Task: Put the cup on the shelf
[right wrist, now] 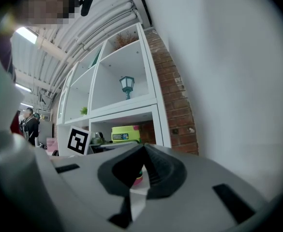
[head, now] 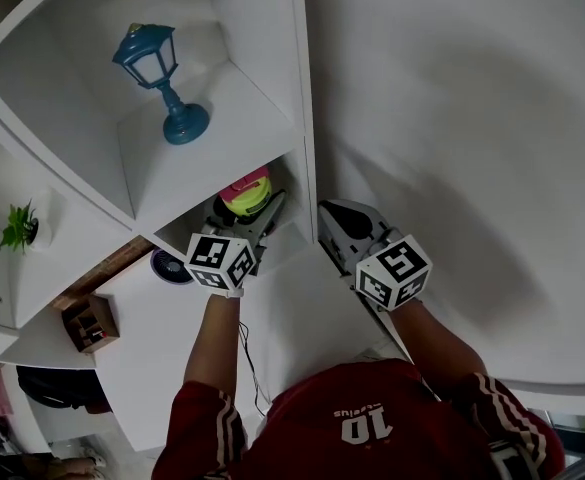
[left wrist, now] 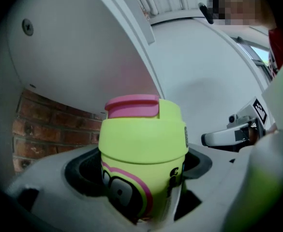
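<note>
From the head view: the left gripper (head: 247,218) reaches into the shelf (head: 272,48), in the compartment directly below the blue lantern (head: 162,83), with the yellow-green, pink-lidded cup (head: 245,196) between its fingers. The right gripper (head: 334,218) waits lower right of the lantern, outside the shelf's side wall.

Left gripper view: the fingers are clamped on the cup's (left wrist: 143,149) body below the lid, and the cup is upright. Whether its base touches the board is hard to say. The step would go best by lowering it level until it sits, then opening the fingers and backing straight out.

Right gripper view: the fingers are pressed together on nothing, pointing at the compartment below the lantern (right wrist: 126,86).

Count: one cup, two grippers, one lantern, one small plant (head: 19,226).
</note>
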A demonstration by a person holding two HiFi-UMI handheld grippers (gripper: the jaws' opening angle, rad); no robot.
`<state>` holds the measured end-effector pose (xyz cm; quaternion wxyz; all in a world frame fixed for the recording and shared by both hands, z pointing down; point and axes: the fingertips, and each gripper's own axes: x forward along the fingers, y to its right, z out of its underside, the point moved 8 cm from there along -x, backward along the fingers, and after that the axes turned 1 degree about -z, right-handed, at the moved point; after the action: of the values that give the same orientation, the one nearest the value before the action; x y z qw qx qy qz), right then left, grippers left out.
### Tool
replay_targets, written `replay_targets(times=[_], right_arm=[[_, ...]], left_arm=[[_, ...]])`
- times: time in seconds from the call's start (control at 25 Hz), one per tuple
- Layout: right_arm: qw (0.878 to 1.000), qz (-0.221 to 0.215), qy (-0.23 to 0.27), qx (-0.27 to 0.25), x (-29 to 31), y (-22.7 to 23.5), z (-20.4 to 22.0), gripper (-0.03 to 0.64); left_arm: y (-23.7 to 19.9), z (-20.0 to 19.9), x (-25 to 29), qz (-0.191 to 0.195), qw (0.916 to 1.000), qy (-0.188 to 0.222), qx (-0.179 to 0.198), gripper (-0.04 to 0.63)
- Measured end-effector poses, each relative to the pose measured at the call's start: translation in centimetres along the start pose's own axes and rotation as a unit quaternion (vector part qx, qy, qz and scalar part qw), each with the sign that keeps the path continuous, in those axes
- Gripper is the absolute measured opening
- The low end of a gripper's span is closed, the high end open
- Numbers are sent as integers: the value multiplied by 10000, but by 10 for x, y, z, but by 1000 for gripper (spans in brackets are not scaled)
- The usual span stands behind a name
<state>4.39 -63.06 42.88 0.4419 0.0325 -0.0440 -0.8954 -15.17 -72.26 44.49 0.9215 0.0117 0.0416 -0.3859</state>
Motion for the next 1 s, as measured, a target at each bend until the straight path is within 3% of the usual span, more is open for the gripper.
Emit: replay_targets(times=[0.68,1.0], right_arm=[[9998,153,-102,28,-2,16,11,6],[9998,105,-119,75,0,14,14,6]], left_arm=[[-12,29,38,-172,9997,-77,-127,425],[-11,29,37,-20,9998,-173,-90,426]])
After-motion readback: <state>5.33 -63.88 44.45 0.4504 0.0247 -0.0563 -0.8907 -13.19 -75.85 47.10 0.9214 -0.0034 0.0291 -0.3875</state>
